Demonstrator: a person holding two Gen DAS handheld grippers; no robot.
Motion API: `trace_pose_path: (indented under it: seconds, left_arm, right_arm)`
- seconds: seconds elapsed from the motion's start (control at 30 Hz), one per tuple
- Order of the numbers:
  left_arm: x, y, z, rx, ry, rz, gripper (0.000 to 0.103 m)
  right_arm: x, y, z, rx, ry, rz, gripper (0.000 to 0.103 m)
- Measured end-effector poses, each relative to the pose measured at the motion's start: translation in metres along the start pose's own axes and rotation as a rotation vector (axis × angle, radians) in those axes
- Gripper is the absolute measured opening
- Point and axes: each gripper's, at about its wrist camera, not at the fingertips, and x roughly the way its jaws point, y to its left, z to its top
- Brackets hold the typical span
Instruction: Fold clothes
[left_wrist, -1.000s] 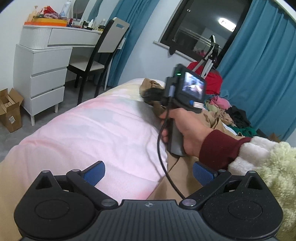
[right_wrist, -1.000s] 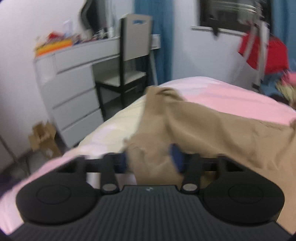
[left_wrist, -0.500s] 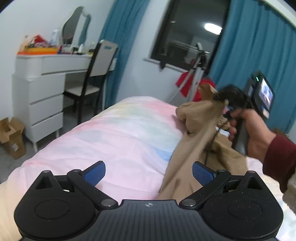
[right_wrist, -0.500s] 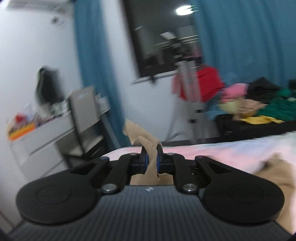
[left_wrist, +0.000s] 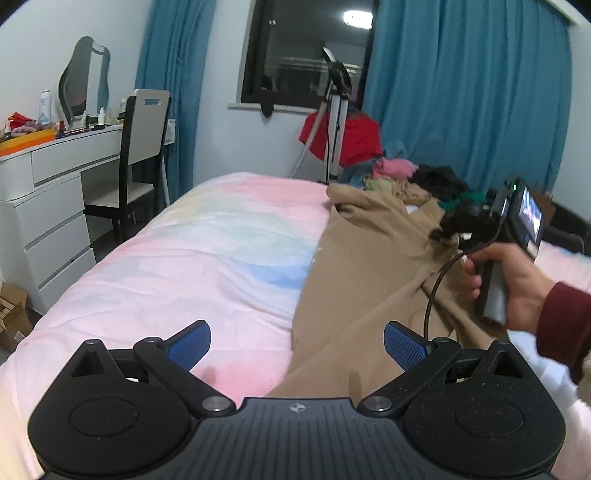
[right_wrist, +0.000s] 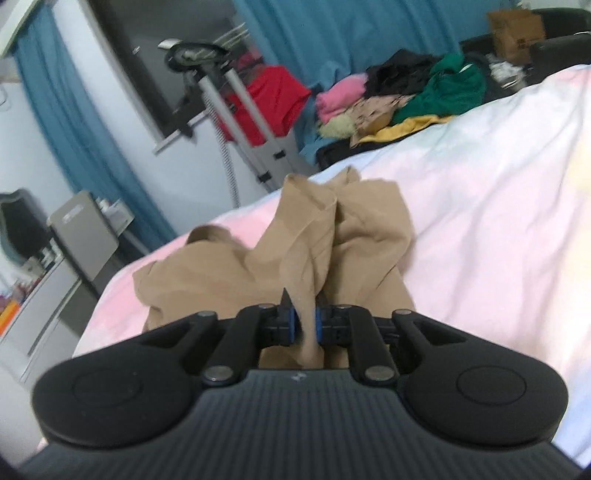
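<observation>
On the bed (left_wrist: 207, 251), under a pastel pink and blue cover: one tan garment (left_wrist: 369, 258), long and thin, sprawled loosely along the right half of the cover as seen from the left wrist view. Not yet folded into any neat shape; bunched and wrinkled at the far end, one length trailing toward the near edge of the bed. Probably an early stage of the fold, with an end of the cloth carried across toward the rest. Smoothing, squaring and the remaining folds all left to do.

Right gripper (right_wrist: 303, 326), held in a person's hand (left_wrist: 513, 284) above the right side of the bed: jaws nearly together but opening at this moment, a gathered ridge of the tan garment (right_wrist: 314, 240) standing between the blue pads. Pads seemingly touching the cloth on both sides, though grip likely loosening. Rest of the garment heaped on the bed just beyond the jaws.

Left gripper (left_wrist: 297, 345), low over the near end of the bed: jaws spread wide, holding nothing. Trailing length of the garment lying on the bed below and between them, nearer the right pad, apparently untouched.

Beyond the far corner of the bed: a pile of other clothes (right_wrist: 402, 92) in pink, green, black and yellow, presumably waiting their turn.
</observation>
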Motion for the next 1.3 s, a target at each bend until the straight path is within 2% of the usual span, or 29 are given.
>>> trace_pose_path:
  seconds: [0.03,0.1,0.2,0.43,0.53,0.67,0.77,0.9,1.03,1.23,1.3]
  left_arm:
    - [0.003,-0.002,0.000,0.006,0.006,-0.002,0.101]
    - [0.006,-0.001,0.001,0.013,0.010,-0.007,0.101]
    - [0.004,0.000,0.001,0.025,0.008,-0.010,0.101]
    - [-0.017,0.001,0.003,0.000,0.010,-0.055,0.101]
    - [-0.027,-0.004,0.001,0.012,0.024,-0.079,0.099]
    - [-0.048,-0.015,-0.005,0.065,-0.007,-0.082,0.099]
    - [-0.055,-0.021,-0.007,0.093,-0.011,-0.082,0.099]
    - [-0.047,-0.021,-0.010,0.083,0.058,-0.093,0.096]
    - [-0.031,0.006,-0.010,-0.056,0.178,-0.073,0.096]
    - [-0.022,0.073,-0.015,-0.419,0.315,-0.020,0.092]
    - [-0.020,0.085,-0.018,-0.489,0.344,0.012,0.092]
  right_arm:
    - [-0.002,0.002,-0.001,-0.010,0.011,0.008,0.058]
    - [-0.018,0.006,0.000,-0.025,-0.005,0.043,0.077]
    - [-0.051,0.017,0.001,-0.071,-0.042,0.102,0.077]
    - [-0.158,0.051,-0.008,-0.167,-0.072,0.145,0.077]
    - [-0.212,0.055,-0.027,-0.160,-0.086,0.163,0.077]
    - [-0.274,0.054,-0.059,-0.163,-0.116,0.183,0.077]
    - [-0.313,0.050,-0.089,-0.169,-0.139,0.160,0.078]
    - [-0.340,0.035,-0.120,-0.129,-0.108,0.125,0.078]
    - [-0.343,0.032,-0.121,-0.108,-0.083,0.114,0.078]
    - [-0.349,0.026,-0.121,-0.085,-0.095,0.120,0.078]
    - [-0.348,0.022,-0.121,-0.071,-0.089,0.122,0.078]
